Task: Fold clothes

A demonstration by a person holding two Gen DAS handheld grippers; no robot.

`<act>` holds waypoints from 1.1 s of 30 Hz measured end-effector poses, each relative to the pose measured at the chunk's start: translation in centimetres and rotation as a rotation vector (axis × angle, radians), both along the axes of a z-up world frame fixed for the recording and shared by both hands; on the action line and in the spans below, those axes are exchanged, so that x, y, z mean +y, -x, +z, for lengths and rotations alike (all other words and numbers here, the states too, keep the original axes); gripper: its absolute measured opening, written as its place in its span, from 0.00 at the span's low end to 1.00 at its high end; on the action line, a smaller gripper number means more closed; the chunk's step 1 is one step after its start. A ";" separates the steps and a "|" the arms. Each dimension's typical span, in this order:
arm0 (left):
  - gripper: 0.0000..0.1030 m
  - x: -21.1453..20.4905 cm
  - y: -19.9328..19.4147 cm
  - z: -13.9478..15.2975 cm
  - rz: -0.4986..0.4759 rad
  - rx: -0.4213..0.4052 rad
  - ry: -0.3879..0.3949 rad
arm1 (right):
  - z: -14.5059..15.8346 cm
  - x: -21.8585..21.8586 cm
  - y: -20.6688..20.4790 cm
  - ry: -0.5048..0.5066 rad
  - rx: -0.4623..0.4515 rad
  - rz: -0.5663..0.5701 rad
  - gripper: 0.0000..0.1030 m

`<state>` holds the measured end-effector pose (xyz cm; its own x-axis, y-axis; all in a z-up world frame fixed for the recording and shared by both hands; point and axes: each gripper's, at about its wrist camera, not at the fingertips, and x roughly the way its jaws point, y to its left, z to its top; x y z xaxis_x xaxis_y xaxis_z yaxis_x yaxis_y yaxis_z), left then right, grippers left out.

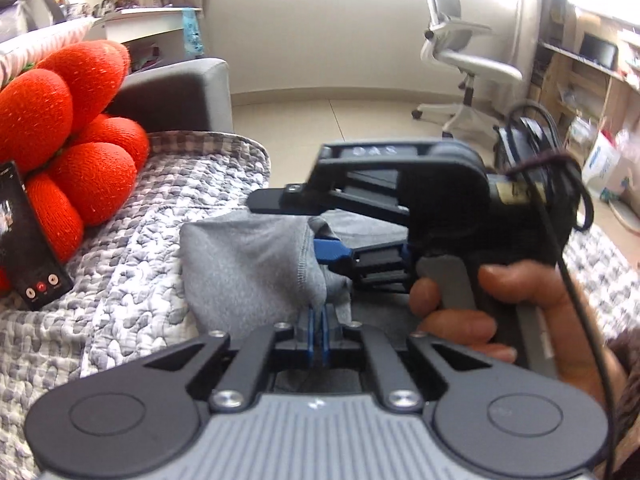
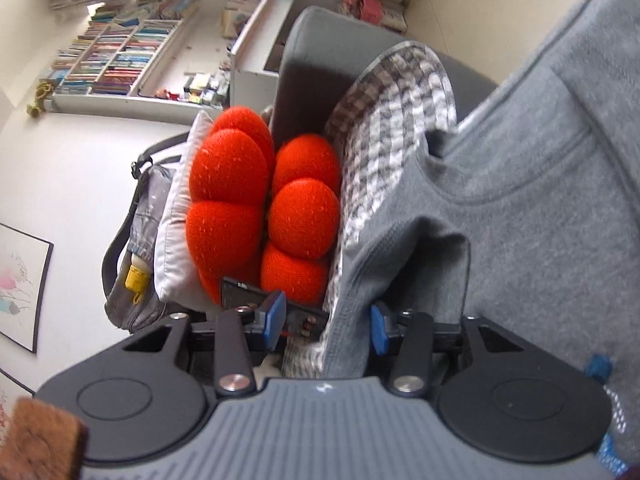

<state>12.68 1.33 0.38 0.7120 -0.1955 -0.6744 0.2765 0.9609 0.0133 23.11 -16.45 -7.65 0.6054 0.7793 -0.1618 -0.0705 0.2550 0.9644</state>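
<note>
A grey knit garment lies bunched on a grey-and-white quilt. My left gripper is shut on a fold of it, and the cloth drapes over the pinched blue pads. In the left wrist view a hand holds my right gripper on its side, with one finger above the lifted fold and one below. In the right wrist view the garment fills the right side, showing a neckline seam. My right gripper stands open with the garment's hem between its blue pads.
A red lobed cushion leans at the quilt's end, with a phone propped against it. A grey sofa arm stands behind. A white office chair and cluttered shelves are across the floor. A grey bag sits beside a pillow.
</note>
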 end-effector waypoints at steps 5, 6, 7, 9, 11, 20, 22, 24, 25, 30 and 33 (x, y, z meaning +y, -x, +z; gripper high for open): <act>0.04 0.2 -0.2 0.3 -0.017 0.025 0.039 | 0.6 -1.8 0.3 -0.011 -0.064 -0.118 0.47; 0.04 0.2 -0.3 0.2 -0.028 0.032 0.042 | 0.7 -2.2 0.4 -0.009 -0.071 -0.138 0.47; 0.04 0.0 -0.2 0.1 -0.045 0.040 0.040 | 0.7 -2.5 0.4 -0.007 -0.076 -0.157 0.47; 0.06 -0.4 -0.1 -0.1 -0.080 0.053 0.033 | 0.9 -3.0 0.5 0.012 -0.078 -0.186 0.47; 0.13 -0.9 0.3 -0.2 -0.124 0.049 0.009 | 1.2 -3.3 0.6 0.054 -0.072 -0.199 0.47; 0.42 -2.2 2.8 -1.4 -0.336 -0.012 -0.105 | 2.3 -3.1 0.0 0.324 -0.006 -0.118 0.47; 0.42 -2.3 3.1 -2.0 -0.370 -0.027 -0.136 | 2.3 -3.4 0.0 0.340 0.003 -0.088 0.47; 0.42 -2.4 3.1 -2.6 -0.380 -0.043 -0.174 | 2.6 -3.5 0.1 0.367 0.004 -0.062 0.47; 0.42 -2.4 3.1 -2.9 -0.374 -0.049 -0.190 | 2.8 -3.5 0.1 0.386 0.001 -0.045 0.47; 0.31 -2.0 2.6 -3.5 -0.347 -0.065 -0.219 | 3.4 -3.0 0.3 0.490 -0.017 0.034 0.47; 0.14 -1.8 2.5 -3.6 -0.332 -0.069 -0.200 | 3.7 -2.8 0.6 0.571 -0.027 -0.006 0.47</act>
